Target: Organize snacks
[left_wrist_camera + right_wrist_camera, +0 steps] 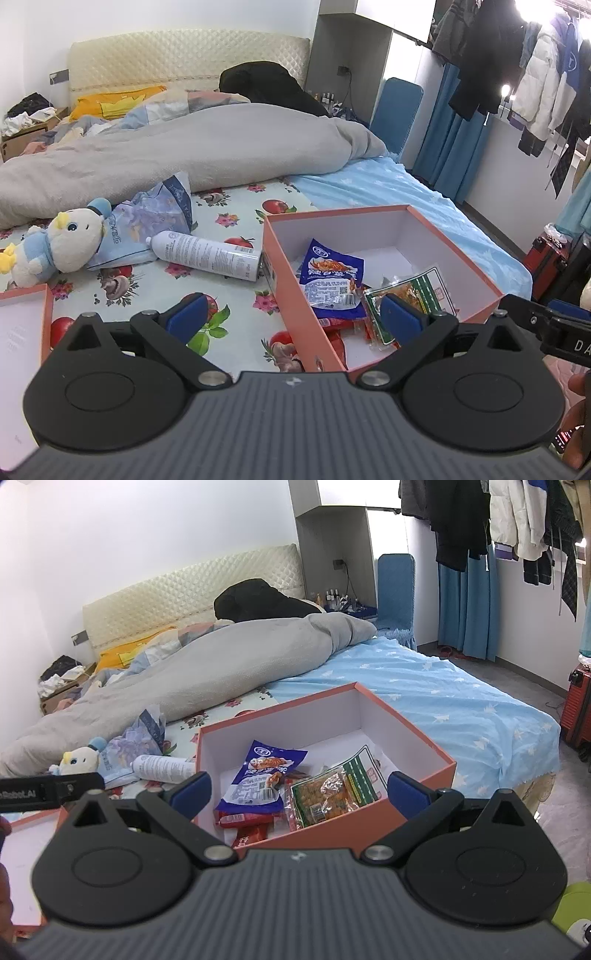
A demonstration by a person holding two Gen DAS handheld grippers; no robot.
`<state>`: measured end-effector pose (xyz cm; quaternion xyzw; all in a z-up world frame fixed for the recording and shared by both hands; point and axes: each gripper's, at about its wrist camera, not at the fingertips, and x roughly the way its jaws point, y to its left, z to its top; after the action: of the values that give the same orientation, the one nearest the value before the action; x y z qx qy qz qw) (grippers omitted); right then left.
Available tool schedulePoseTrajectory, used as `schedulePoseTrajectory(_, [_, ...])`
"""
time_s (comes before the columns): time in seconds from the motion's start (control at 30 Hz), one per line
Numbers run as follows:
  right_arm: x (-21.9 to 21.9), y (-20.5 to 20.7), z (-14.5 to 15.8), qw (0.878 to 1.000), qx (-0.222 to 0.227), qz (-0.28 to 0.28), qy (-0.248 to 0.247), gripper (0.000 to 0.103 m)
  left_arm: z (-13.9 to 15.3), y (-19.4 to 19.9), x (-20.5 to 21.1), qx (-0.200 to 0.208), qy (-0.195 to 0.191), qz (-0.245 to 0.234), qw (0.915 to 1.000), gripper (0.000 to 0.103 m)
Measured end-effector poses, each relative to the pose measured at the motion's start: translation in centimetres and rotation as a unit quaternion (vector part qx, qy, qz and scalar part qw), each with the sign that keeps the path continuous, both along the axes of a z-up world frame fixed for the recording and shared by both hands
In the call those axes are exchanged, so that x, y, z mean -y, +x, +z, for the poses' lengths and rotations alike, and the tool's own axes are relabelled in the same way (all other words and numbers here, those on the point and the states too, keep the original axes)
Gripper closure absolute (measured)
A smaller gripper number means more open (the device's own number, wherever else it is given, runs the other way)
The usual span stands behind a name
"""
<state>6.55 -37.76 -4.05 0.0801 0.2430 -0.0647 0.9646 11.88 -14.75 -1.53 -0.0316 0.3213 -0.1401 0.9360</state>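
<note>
An orange box with a white inside stands open on the bed. In it lie a blue snack packet, a green and orange snack packet and red packets. My left gripper hovers open over the box's near left wall, nothing between its blue pads. My right gripper is open wide above the box's near edge, empty, with the snacks lying below it.
A white spray can, a plush duck and a pale blue bag lie left of the box. The orange lid sits at near left. A grey duvet covers the far bed. A red suitcase stands on the floor.
</note>
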Motion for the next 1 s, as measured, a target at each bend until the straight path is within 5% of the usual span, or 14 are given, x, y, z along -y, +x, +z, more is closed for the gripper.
schedulePoseTrajectory(1.0, [-0.4,-0.21,0.38,1.0,0.008,0.002,-0.006,0.0,0.14,-0.02,-0.26,-0.003,-0.011,-0.003,0.9999,0.002])
